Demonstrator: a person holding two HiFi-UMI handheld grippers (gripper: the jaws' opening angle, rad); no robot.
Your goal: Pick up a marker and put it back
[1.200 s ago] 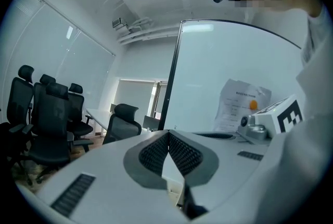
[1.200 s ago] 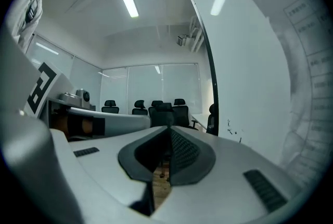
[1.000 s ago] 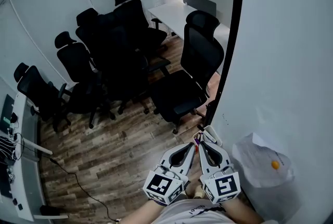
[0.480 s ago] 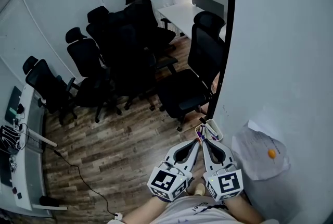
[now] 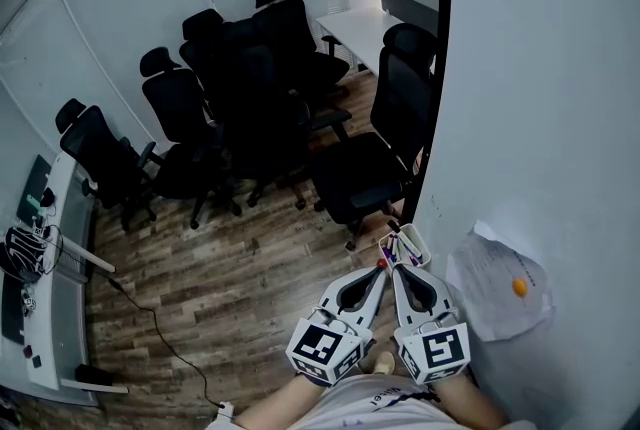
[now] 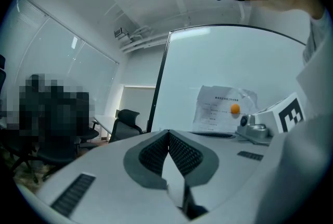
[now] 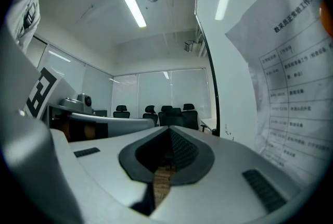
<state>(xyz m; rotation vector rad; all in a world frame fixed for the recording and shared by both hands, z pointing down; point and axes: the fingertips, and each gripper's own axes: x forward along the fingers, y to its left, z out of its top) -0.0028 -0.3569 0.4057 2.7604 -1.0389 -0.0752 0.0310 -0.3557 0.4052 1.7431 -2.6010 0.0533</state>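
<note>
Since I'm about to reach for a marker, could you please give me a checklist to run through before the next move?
1. Marker holder close to the tips: ok, it sits just ahead of them.
2. Markers present in it: ok, coloured ends show.
3. Right gripper ready to grasp: not ok, jaws together with nothing between them.
4. Left gripper empty: ok, jaws together with nothing between them.
5. Paper sheet out of the way: ok, it hangs off to the right.
</note>
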